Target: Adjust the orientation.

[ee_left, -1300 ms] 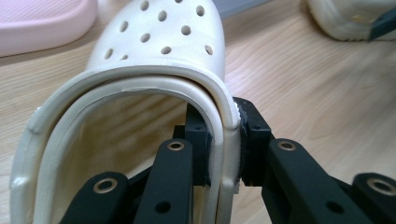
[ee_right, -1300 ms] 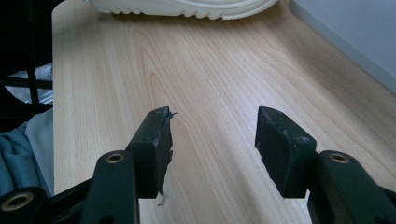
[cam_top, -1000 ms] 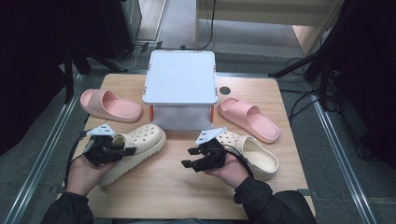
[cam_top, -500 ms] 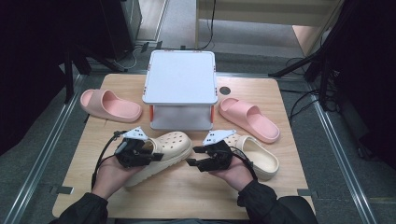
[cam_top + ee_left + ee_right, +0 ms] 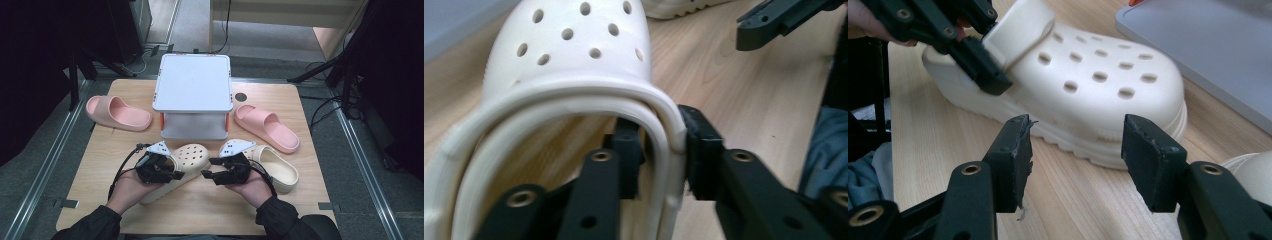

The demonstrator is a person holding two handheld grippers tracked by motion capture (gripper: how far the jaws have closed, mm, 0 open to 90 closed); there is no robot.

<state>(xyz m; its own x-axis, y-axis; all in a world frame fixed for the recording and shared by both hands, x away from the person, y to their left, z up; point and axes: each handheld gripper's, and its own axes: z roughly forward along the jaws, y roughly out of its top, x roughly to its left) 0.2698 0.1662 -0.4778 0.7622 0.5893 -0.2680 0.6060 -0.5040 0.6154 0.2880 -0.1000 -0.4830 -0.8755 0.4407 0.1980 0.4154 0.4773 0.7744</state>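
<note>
A cream perforated clog (image 5: 194, 156) lies on the table, toe toward the white stand. My left gripper (image 5: 173, 170) straddles its right side wall near the heel. In the left gripper view one pad (image 5: 628, 150) is inside the clog (image 5: 574, 55) with a small gap to the wall, and the other rests against the outside. These jaws have just been opening and the wall stays between them. My right gripper (image 5: 207, 168) is open and holds nothing, facing the clog's side (image 5: 1098, 95) from a short distance. The second cream clog (image 5: 280, 172) lies behind the right hand.
A white two-level stand (image 5: 194, 90) sits at the table's middle back. A pink slide (image 5: 117, 112) lies at back left, another (image 5: 267, 127) at back right. The wooden table (image 5: 100, 150) has bare room along the front and left.
The left hand has moved right toward the table's middle, and the clog has slid with it. The left jaws stand wider than before. The right gripper has stayed in place.
</note>
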